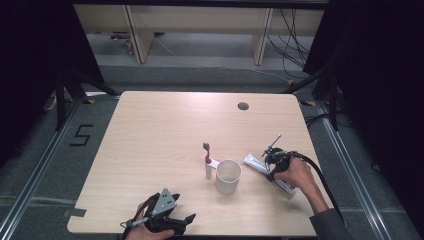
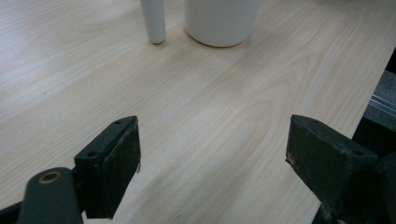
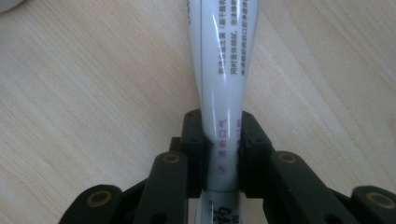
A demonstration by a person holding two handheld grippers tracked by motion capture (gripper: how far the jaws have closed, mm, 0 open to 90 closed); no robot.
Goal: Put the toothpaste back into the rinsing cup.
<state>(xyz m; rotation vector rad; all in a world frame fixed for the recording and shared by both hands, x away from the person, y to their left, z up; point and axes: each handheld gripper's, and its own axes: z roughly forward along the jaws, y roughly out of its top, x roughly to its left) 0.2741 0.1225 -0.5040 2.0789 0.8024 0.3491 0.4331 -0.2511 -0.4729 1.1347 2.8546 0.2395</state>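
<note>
I read a black "5" marked on the grey floor (image 1: 80, 135); the white plastic tube (image 3: 224, 70) carries small Chinese print.

Cup (image 1: 228, 176) near table (image 1: 165, 125) centre, toward near edge. Toothbrush (image 1: 207, 161) just left of cup, touching or nearly so. Tube (image 1: 260, 165) right of cup, flat on table. Cable hole (image 1: 243, 106) at far edge.

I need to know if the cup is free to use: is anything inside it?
The white cup looks empty along its visible inner wall; its bottom is hidden by the rim. The toothbrush lies outside, beside it.
</note>
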